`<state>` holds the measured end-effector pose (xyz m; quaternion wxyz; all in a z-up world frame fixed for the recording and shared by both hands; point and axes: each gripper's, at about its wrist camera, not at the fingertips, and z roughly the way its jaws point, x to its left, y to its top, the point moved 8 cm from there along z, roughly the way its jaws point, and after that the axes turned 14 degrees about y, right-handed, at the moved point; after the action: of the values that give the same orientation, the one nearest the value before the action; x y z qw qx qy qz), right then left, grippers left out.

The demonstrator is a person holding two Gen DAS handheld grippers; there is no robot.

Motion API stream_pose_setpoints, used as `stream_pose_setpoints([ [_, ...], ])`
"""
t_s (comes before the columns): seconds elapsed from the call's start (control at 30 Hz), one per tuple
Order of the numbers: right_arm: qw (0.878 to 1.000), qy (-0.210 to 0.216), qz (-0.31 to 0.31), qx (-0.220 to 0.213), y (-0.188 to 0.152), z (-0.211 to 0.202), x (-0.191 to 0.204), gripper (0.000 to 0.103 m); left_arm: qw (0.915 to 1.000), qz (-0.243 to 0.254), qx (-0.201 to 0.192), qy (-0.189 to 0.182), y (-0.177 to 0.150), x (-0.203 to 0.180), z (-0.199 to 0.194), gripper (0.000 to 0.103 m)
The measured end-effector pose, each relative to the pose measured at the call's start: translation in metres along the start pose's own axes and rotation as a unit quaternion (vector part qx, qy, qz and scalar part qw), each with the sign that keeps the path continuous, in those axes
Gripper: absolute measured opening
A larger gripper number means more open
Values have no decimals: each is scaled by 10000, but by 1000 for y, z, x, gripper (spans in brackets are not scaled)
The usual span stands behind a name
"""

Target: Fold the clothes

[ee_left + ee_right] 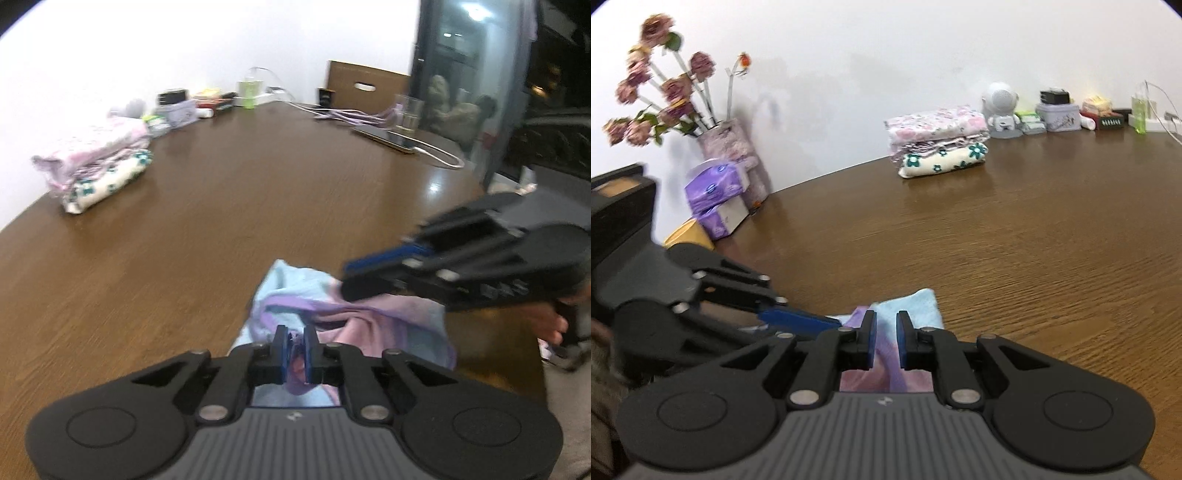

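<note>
Pastel garment [354, 314] pinched btwn left gripper [296, 345] jaws, on table [221, 206].

My matt black plastic left gripper [295, 341] with blue pads pinches a soft pastel terry-like cloth [354, 314] on the glossy wood-grain table [229, 206], near folded floral cotton-looking clothes [938, 142] and a clear glass [408, 112].

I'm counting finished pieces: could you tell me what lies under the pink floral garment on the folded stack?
Under the pink floral garment lies a cream cloth with teal flowers; anything thin between is unclear.
</note>
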<state>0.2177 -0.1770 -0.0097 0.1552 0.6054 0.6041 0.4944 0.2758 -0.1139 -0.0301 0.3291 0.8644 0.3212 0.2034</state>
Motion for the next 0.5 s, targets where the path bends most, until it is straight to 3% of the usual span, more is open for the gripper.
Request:
stream_pose_setpoints([
  [0.17,9997,155,-154,109,-11,-6,6,12,9989,4,136,445,-11,7,-1,5],
  [0.4,9985,301,-243,387,-30,1,9,12,9974,-154,249,653,-24,8,4,7],
  [0.5,9991,375,-149,132,-25,-16,7,14,9964,-418,163,713,-18,13,-10,11],
])
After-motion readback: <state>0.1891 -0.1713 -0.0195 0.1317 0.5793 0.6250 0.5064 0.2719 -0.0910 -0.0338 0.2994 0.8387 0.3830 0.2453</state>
